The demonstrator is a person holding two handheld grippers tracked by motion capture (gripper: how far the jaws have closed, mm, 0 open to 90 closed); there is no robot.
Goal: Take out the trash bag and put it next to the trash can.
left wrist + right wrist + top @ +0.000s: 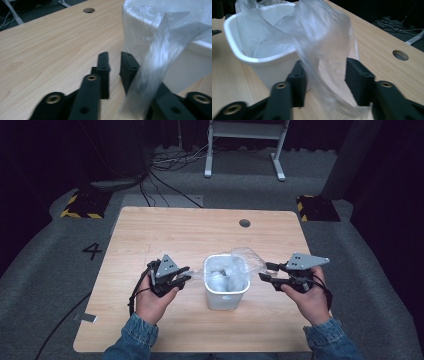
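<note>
I've got the small white bin [226, 287] mid-table, clear plastic liner [245, 260] draped over its rim. L gripper [184, 275] and R gripper [267, 272] flank it w/ jaws apart, film loose between them, not pinched, prob to spread the liner.

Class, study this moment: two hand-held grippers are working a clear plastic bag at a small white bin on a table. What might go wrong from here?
1. The right gripper has open jaws with the plastic bag hanging loose between them, so the film may slip away before it can be pulled over the rim.
2. The bag drapes across the left gripper and could snag on it.
3. The white bin looks light; a one-sided tug might tip or drag it.
</note>
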